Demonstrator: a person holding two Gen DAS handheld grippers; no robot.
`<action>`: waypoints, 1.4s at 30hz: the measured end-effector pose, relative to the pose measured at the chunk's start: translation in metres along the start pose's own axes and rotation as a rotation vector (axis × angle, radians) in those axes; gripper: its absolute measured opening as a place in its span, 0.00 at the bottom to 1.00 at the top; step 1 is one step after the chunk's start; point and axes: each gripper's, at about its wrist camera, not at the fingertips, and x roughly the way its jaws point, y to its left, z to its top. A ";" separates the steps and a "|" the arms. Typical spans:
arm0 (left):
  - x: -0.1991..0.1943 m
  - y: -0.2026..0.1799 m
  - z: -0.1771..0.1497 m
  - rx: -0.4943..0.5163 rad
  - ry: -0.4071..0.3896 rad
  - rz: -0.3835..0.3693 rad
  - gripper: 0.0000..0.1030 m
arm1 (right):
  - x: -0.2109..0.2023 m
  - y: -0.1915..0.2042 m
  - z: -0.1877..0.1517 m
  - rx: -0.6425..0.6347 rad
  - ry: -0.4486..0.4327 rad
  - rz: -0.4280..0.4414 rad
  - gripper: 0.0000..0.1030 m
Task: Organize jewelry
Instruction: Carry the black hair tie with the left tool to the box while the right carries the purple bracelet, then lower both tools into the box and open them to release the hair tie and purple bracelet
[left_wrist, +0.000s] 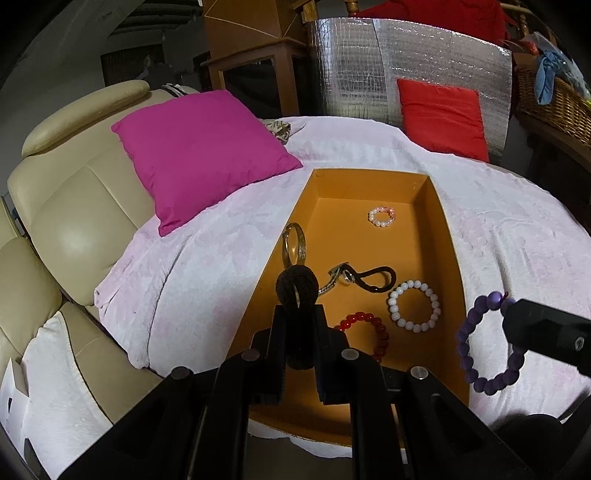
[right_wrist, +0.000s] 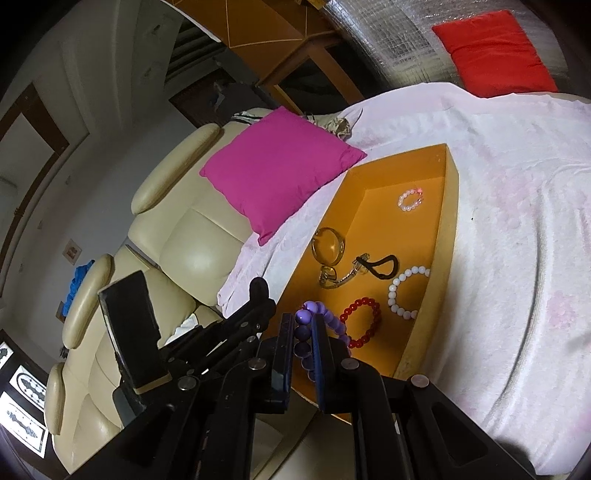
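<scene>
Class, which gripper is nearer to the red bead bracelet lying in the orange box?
Left. The left gripper, holding a dark woven bangle, hangs just beside the red bead bracelet; the right gripper, gripping purple beads, sits over the box's outer edge.

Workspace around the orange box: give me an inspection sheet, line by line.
Surface: pale pink blanket spread over a cream sofa.
Job's things: orange box holding a small pearl ring, gold bangle, black cord piece, white bead bracelet and red bead bracelet.
Clutter: magenta pillow, red cushion.
Grippers: left tongs shut on a dark woven bracelet; right tongs shut on a purple bead bracelet.
Cables: nothing seen.
Surroundings: silver foil panel, wicker basket, wooden furniture.
</scene>
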 end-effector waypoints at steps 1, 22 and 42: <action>0.002 0.000 0.000 0.001 0.004 0.001 0.13 | 0.003 -0.001 -0.001 0.000 0.007 -0.002 0.10; 0.050 0.010 -0.011 -0.002 0.087 0.044 0.13 | 0.052 -0.023 -0.010 0.047 0.108 -0.011 0.10; 0.084 0.017 -0.026 0.001 0.164 0.069 0.13 | 0.086 -0.035 -0.017 0.082 0.166 -0.006 0.10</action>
